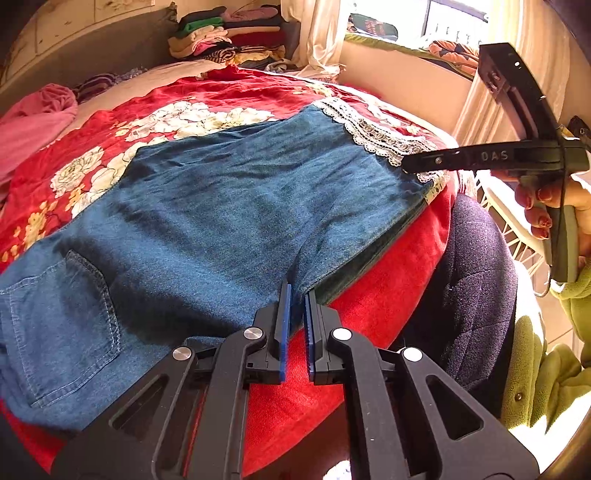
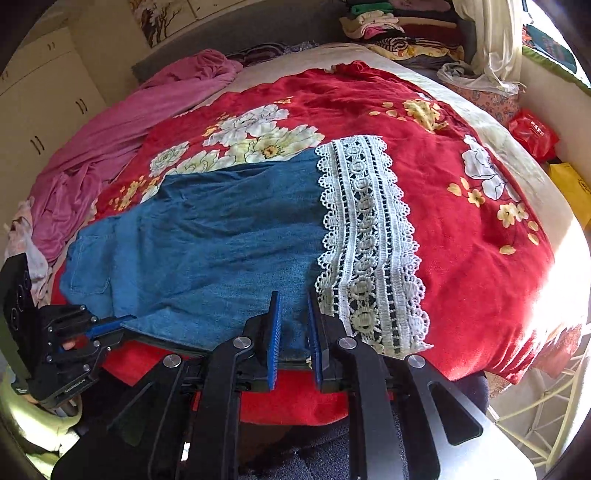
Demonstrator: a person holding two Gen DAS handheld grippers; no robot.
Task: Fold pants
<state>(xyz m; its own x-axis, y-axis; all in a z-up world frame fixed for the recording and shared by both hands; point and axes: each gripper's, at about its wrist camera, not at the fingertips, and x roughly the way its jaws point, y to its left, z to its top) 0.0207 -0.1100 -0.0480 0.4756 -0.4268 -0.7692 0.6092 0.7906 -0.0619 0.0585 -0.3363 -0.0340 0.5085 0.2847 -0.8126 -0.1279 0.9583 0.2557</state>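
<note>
Blue denim pants lie flat across a red floral blanket on a bed, already doubled so one leg sits on the other; a back pocket faces up at the waist end and a white lace cuff trims the leg end. The near long edge of the pants runs along the bed's front edge. Left gripper: blue-padded fingers a narrow gap apart, tips at the near denim edge about midway along the garment; nothing visibly pinched between them in the left wrist view. In the right wrist view the same tool appears at far left, its blue tip touching the denim edge, though whether cloth sits between the fingers cannot be told. Right gripper: fingers likewise slightly apart, poised over the denim just beside the lace cuff, no fabric clamped. From the left wrist view the right tool reaches in from the right, its tip at the lace edge. A pink sheet is bunched at the far left of the bed; a stack of folded clothes sits beyond the blanket near a curtain.
</note>
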